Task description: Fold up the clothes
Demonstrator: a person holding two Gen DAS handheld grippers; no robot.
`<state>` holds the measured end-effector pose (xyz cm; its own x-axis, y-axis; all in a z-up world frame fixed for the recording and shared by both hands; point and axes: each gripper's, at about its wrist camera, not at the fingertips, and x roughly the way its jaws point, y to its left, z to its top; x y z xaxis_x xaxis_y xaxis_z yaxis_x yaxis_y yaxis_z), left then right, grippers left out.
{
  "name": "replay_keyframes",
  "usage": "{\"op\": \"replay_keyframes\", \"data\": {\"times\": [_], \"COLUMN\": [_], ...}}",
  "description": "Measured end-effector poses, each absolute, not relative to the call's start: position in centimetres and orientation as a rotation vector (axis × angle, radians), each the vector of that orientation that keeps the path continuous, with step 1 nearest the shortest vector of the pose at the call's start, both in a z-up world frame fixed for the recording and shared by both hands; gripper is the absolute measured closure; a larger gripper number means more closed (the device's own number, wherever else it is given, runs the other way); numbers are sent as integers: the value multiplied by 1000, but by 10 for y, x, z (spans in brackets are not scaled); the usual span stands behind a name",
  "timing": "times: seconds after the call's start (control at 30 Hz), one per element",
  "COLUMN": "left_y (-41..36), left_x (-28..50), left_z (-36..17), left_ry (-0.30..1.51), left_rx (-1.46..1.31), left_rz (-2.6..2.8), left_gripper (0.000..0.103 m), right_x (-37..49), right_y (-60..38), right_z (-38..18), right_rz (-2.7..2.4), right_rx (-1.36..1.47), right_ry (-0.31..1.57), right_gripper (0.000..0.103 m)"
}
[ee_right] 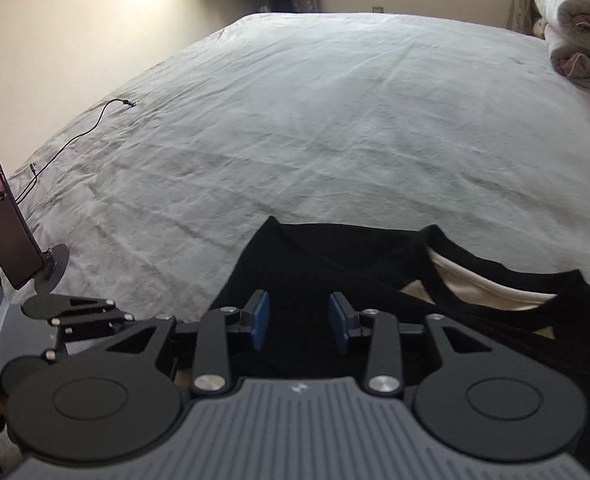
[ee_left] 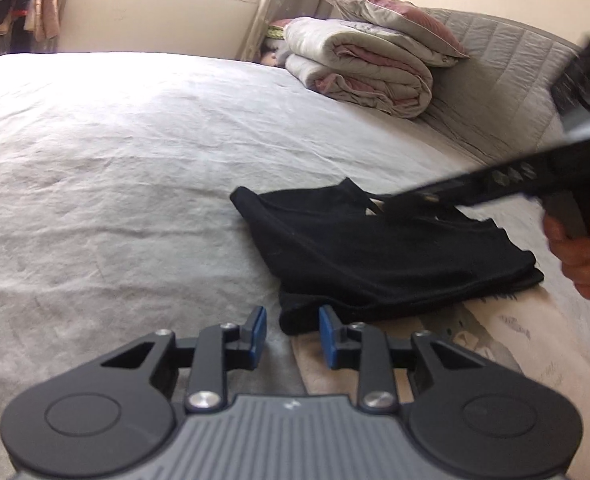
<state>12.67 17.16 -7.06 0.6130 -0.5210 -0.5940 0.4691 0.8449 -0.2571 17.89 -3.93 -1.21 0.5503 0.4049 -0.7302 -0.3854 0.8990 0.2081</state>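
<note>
Where we stand: as we hover both grippers over the bed (ee_right: 335,120), the black garment (ee_left: 375,256) lies folded near its front edge; it looks like a sleeveless top
Left gripper (ee_left: 293,336): fingers part-open, empty, just short of the garment's near corner
Right gripper (ee_right: 299,326): fingers part-open above black cloth, gripping nothing; a hand (ee_left: 579,256) holds it
Risk: we judge a pinch could catch only the top layer and drag the fold open
Second risk: the straps may slide askew if we lift unevenly
</note>
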Motion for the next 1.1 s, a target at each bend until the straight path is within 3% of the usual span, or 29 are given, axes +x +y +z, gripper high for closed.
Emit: {"op": "replay_keyframes", "data": {"times": [0.2, 0.33, 0.4, 0.43, 0.5, 0.67, 0.93, 0.97, 1.07, 1.1], "left_y": [171, 163, 161, 161, 160, 169, 175, 178, 186, 189], "left_x": [125, 124, 123, 123, 122, 115, 116, 117, 117, 117], "left_z": [-72, -75, -73, -72, -70, -62, -69, -69, -62, -59], "left_ry": [678, 684, 698, 705, 719, 723, 799, 814, 801, 785], "left_rx": [-68, -54, -71, -82, -104, -156, -160, -171, -182, -185], "left_rz": [-590, -575, -552, -542, -520, -489, -499, -510, -524, -524], "left_gripper": [76, 83, 89, 91, 96, 97, 99, 98, 96, 93], "right_x": [208, 217, 218, 217, 215, 208, 206, 205, 207, 207], "right_y": [17, 41, 48, 50, 52, 46, 53, 54, 47, 42], "right_z": [-26, -38, -45, -45, -45, -35, -58, -59, -53, -48], "right_rz": [444, 402, 379, 368, 346, 301, 279, 286, 316, 330], "right_rx": [-29, -103, -147, -164, -196, -158, -124, -129, -89, -59], "right_ry": [934, 948, 942, 928, 898, 809, 799, 791, 801, 801], "right_gripper": [61, 61, 73, 87, 93, 94, 91, 85, 80, 68]}}
